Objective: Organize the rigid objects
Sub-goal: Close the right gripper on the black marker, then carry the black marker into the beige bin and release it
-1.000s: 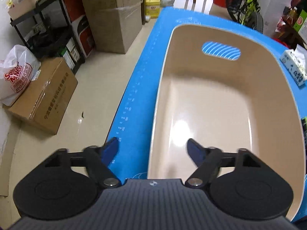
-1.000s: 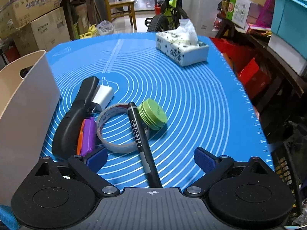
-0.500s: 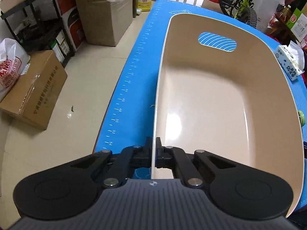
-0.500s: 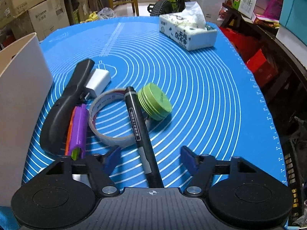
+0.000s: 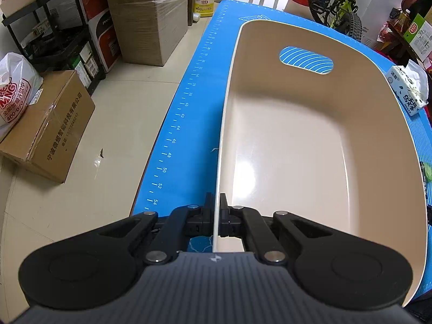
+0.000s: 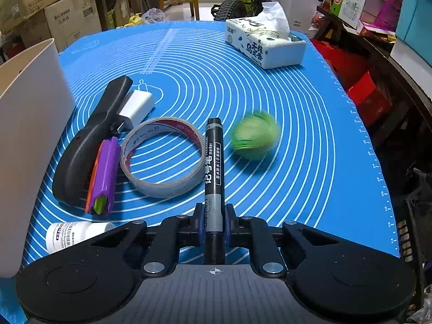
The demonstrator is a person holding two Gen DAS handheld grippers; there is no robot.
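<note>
In the left wrist view a beige plastic bin [image 5: 297, 148] stands on the blue mat. My left gripper [image 5: 216, 202] is shut on the bin's near rim, one pad on each side of the thin wall. In the right wrist view my right gripper [image 6: 214, 216] has its jaws closing on a black marker [image 6: 213, 156], and the pads touch its barrel near the grey end. The marker points away from me. A green roll [image 6: 255, 139] to its right is blurred. Left of the marker lie a tape ring [image 6: 162, 189], a purple and orange tool [image 6: 104, 172], a black handled tool [image 6: 89, 145] and a white charger [image 6: 136, 106].
A white pill bottle [image 6: 73, 235] lies by my right gripper's left side. The bin's outer wall [image 6: 29, 135] stands at the mat's left. A tissue pack [image 6: 266, 46] sits at the far right. Cardboard boxes [image 5: 48, 127] and shelves stand on the floor past the table's left edge.
My left gripper went from open to shut on the bin's rim. The right jaws narrowed from wide open onto the marker. The green roll shifted right, away from the marker.
</note>
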